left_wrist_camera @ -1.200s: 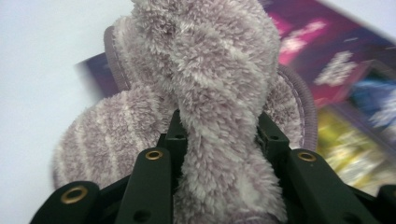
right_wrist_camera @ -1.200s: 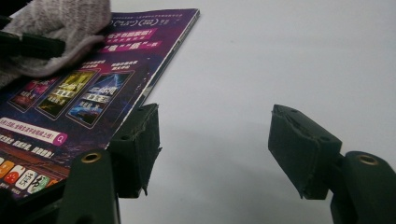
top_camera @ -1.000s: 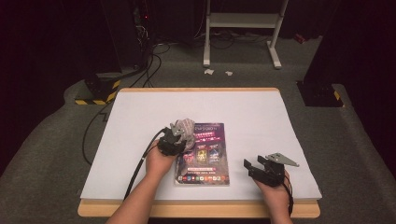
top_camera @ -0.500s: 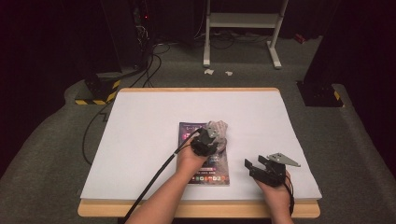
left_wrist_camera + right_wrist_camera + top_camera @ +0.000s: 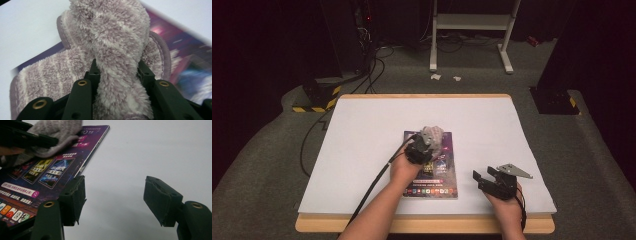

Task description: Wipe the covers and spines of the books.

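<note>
Now left claw pins cloth on book (bare table around).

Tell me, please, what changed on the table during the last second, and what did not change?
The left gripper, shut on the fluffy grey striped cloth, carried it rightward across the glossy purple magazine, from its left edge to its upper right part. The magazine lies as before on the white table. The right gripper stayed open and empty beside the magazine's right edge.

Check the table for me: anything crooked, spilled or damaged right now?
Nothing stands out. The book lies flat and square on the white table, the left gripper holds a bunched cloth on its cover, and the right gripper rests open beside it.
</note>
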`<act>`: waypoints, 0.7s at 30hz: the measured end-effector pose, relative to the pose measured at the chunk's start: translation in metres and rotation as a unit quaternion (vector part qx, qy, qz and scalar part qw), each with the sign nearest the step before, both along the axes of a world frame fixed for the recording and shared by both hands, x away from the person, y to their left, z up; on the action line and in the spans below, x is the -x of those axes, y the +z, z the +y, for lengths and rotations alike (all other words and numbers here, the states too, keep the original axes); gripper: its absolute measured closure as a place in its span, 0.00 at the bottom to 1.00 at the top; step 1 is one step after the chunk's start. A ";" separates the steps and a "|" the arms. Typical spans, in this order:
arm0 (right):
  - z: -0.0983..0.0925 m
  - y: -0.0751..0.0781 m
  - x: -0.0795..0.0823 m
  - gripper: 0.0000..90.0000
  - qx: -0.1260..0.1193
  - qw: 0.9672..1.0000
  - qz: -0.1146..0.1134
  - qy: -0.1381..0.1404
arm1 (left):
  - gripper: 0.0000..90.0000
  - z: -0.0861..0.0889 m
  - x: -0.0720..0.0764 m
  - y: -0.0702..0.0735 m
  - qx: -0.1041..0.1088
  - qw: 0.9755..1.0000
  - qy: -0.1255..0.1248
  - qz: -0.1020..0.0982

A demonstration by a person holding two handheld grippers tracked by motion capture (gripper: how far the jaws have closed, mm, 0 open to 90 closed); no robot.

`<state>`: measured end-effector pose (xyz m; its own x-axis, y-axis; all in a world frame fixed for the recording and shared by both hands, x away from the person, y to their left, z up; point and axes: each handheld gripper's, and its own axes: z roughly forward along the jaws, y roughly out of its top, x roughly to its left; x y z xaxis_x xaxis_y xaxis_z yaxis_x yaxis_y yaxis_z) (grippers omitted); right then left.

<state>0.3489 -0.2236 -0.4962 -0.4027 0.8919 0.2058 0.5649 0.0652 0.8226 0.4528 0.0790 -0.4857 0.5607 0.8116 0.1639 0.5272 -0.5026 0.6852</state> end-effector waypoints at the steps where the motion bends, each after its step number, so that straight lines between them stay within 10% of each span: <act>1: 0.000 0.000 0.000 0.38 0.000 1.000 0.000 0.000 | 0.72 0.009 -0.002 0.000 -0.002 1.000 0.008 -0.001; 10: 0.001 0.000 0.000 0.38 0.003 1.000 0.001 -0.001 | 0.72 0.042 -0.020 0.001 0.003 0.998 0.057 -0.002; 21: -0.002 0.000 -0.001 0.38 -0.003 1.000 0.001 -0.002 | 0.72 -0.022 -0.050 0.003 -0.013 1.000 0.018 0.003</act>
<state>0.3495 -0.2255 -0.4963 -0.3985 0.8924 0.2115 0.5665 0.0581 0.8220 0.5024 0.0575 -0.4830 0.5322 0.8271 0.1810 0.5500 -0.5002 0.6688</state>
